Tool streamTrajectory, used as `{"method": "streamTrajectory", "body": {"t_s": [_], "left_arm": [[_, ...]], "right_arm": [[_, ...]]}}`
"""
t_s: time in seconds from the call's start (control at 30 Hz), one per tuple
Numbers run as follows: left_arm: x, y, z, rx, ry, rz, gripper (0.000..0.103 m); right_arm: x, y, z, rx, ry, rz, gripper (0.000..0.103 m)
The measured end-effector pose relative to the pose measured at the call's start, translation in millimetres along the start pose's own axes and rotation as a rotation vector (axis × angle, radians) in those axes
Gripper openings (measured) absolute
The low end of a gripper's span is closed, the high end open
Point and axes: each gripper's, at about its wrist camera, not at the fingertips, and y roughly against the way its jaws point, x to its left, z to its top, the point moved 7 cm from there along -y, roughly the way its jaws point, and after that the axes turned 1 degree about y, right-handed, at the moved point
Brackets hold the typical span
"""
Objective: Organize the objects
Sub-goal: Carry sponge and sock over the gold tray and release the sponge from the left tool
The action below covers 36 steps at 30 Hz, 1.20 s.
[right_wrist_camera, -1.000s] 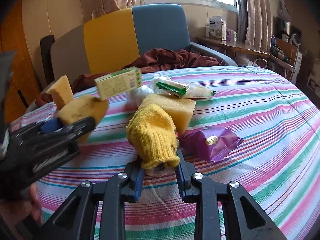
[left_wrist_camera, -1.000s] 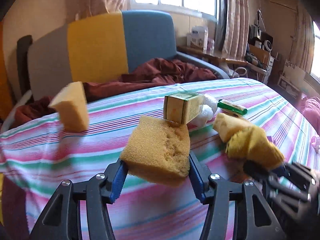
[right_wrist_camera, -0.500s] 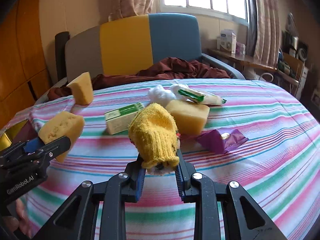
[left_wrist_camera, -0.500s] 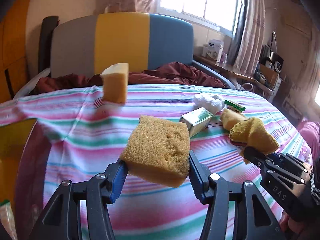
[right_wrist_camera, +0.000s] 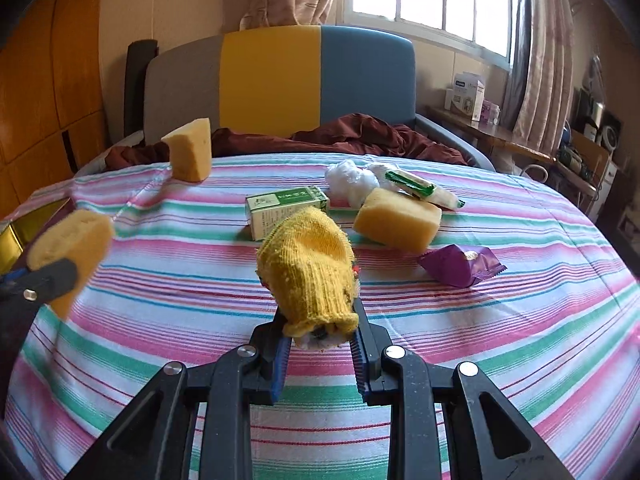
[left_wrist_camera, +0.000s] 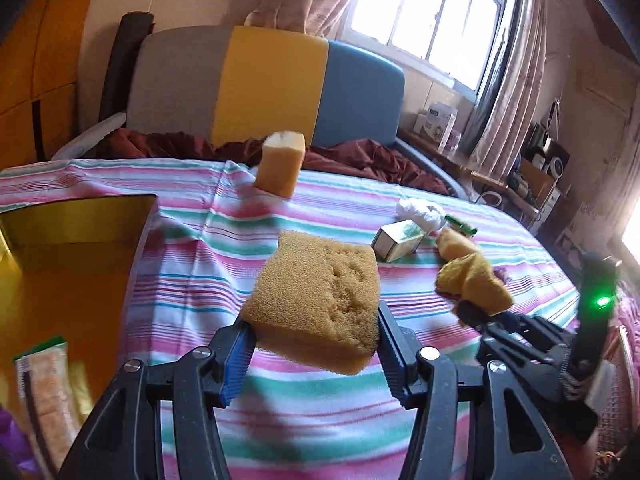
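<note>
My left gripper (left_wrist_camera: 314, 342) is shut on a large yellow sponge (left_wrist_camera: 320, 300), held above the striped tablecloth (left_wrist_camera: 180, 280). My right gripper (right_wrist_camera: 318, 338) is shut on a yellow knitted glove (right_wrist_camera: 310, 276), also lifted off the cloth. In the right wrist view the left gripper and its sponge (right_wrist_camera: 68, 248) show at the left edge. In the left wrist view the right gripper and glove (left_wrist_camera: 476, 280) appear at the right. On the table lie a sponge wedge (right_wrist_camera: 190, 154), a second sponge block (right_wrist_camera: 396, 220), a green-and-white box (right_wrist_camera: 286, 210), white wadding (right_wrist_camera: 352, 178), a green-tipped packet (right_wrist_camera: 420, 188) and a purple packet (right_wrist_camera: 462, 266).
A yellow box (left_wrist_camera: 60, 248) stands open at the table's left edge, with a snack packet (left_wrist_camera: 44, 384) in it. Behind the table is a grey, yellow and blue sofa (right_wrist_camera: 300, 80) with a dark red blanket (right_wrist_camera: 348, 136). Shelves with clutter (left_wrist_camera: 532, 176) line the right wall.
Both grippers have swung left with their loads. The yellow box has come into the left wrist view, and the table objects have slid to the right in both views.
</note>
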Motion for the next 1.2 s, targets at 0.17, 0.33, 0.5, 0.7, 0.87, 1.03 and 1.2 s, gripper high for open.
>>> {"method": "streamTrajectory", "body": {"t_s": [0.17,0.33,0.5,0.7,0.87,1.03,1.2], "left_arm": [[26,31,14,-0.038,0.036,0.015,0.057],[64,47,13,-0.014,0.085,0.063,0.057],[112,63,8,0.011,0.165,0.114,0.057],[165,77,3,0.020,0.252,0.182,0.057],[203,87,2,0.027,0.292,0.249,0.057],[236,88,-2,0.061,0.338,0.300,0.057],[259,84,-6,0.078,0.377,0.315,0.058]], "right_arm": [[12,5,-4,0.005,0.034,0.020,0.027],[25,12,-7,0.007,0.064,0.032,0.027],[38,19,-6,0.002,0.097,0.040,0.027],[59,29,-6,0.006,0.088,0.088,0.027],[84,41,-2,0.006,0.074,0.142,0.027],[111,56,6,-0.016,0.078,0.202,0.027],[140,75,16,-0.047,0.098,0.259,0.027]]}}
